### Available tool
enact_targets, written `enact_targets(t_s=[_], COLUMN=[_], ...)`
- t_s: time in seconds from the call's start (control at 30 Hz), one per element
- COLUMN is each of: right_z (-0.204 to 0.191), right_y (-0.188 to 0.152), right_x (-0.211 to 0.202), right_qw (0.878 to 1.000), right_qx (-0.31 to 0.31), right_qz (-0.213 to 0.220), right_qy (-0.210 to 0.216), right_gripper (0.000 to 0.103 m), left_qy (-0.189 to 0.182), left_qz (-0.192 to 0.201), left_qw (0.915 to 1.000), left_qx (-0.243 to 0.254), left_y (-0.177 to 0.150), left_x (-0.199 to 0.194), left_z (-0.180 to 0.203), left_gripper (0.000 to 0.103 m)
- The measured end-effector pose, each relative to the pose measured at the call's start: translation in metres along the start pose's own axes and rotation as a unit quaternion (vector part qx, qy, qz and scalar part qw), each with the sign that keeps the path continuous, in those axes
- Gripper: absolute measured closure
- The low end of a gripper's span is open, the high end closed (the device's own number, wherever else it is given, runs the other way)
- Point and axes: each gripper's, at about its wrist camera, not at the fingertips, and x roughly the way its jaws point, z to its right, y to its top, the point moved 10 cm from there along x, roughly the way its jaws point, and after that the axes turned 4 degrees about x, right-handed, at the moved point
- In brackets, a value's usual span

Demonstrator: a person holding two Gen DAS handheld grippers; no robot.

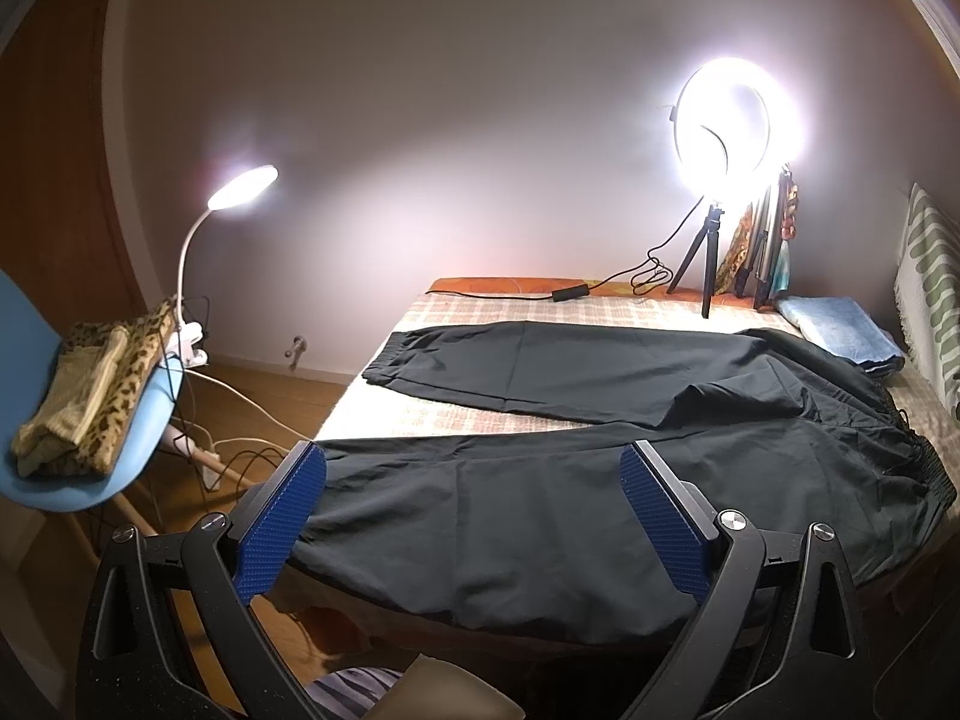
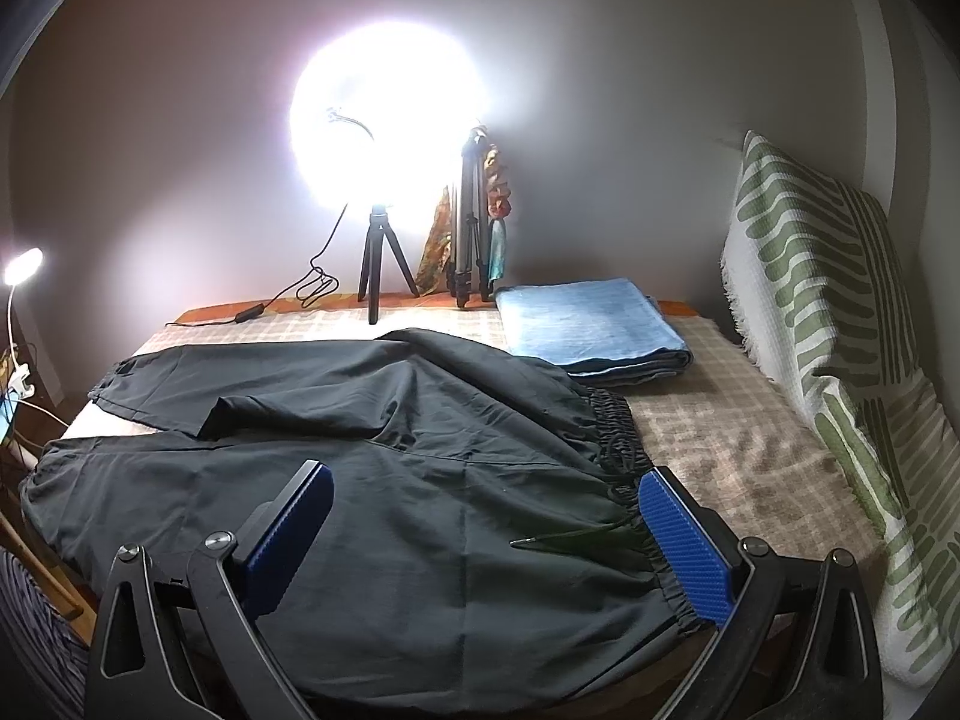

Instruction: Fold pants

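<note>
Matt black cloth pants (image 1: 540, 498); tool pads (image 1: 282, 516) textured blue rubber.

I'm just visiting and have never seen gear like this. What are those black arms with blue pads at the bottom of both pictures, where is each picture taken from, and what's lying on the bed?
Those are two hand-held grippers; a person holds one in each hand. Each carries a wide-angle camera looking forward along its two fingers, so you get one picture per hand.

The left gripper and the right gripper both stand open, with blue ribbed pads, and hold nothing.

On the checked bed cover lie black pants spread out, legs to the left, elastic waistband to the right. Behind lie a folded blue cloth and a ring light on a tripod. The left view also shows a blue chair with clothes and a clip lamp.
</note>
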Motion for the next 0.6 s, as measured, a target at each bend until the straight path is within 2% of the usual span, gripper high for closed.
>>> enact_targets(t_s=[0.6], right_z=[-0.003], right_y=[0.000], right_x=[0.010], right_qw=[1.000], right_qx=[0.000], right_qz=[-0.006], right_qy=[0.008], right_gripper=[0.000], left_qy=[-0.003], left_qz=[-0.009], left_qw=[0.9999], left_qx=[0.007], left_y=[0.000], left_x=[0.016], left_z=[-0.006], left_gripper=[0.005])
